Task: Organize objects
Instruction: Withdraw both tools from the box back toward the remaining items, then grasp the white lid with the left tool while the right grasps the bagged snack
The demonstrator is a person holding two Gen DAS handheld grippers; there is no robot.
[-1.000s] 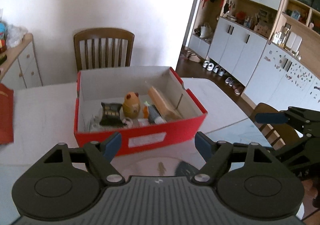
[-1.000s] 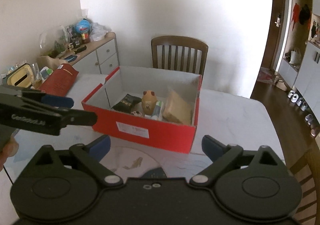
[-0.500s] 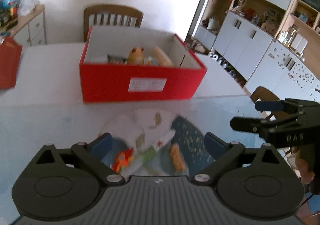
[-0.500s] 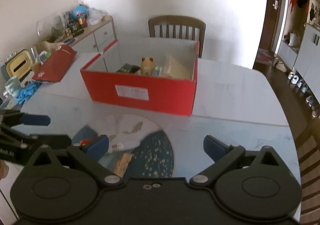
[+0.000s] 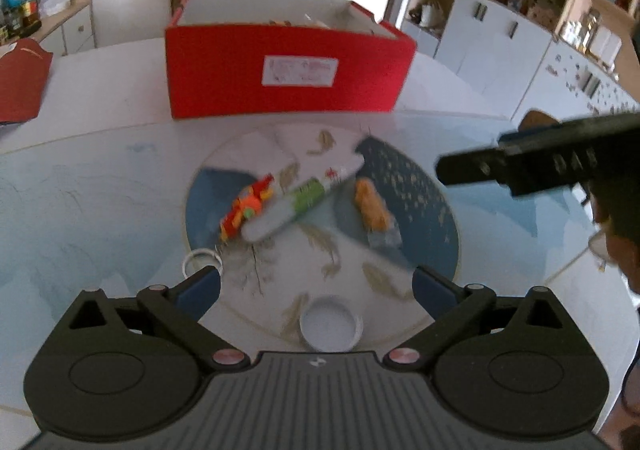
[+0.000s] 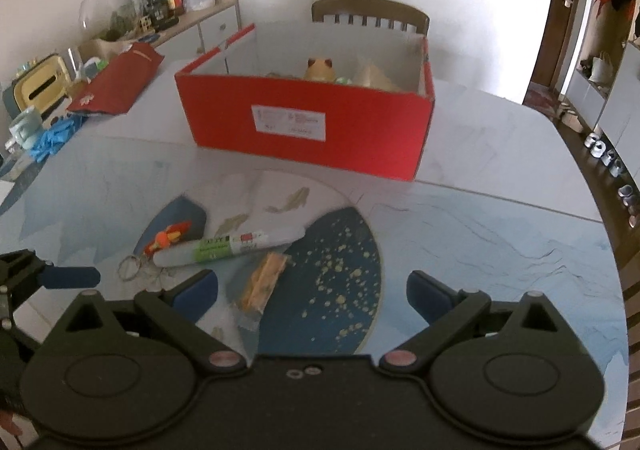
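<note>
With both the left gripper point(image 5: 316, 286) and right gripper point(image 6: 312, 290) gaping empty just short of the red box point(image 6: 308, 122), the 2 are risking a collision over the white tube point(image 6: 228, 246).

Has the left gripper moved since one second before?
Yes. The left gripper has come down and back from the red box, jaws just opened wide, nothing between them.
</note>
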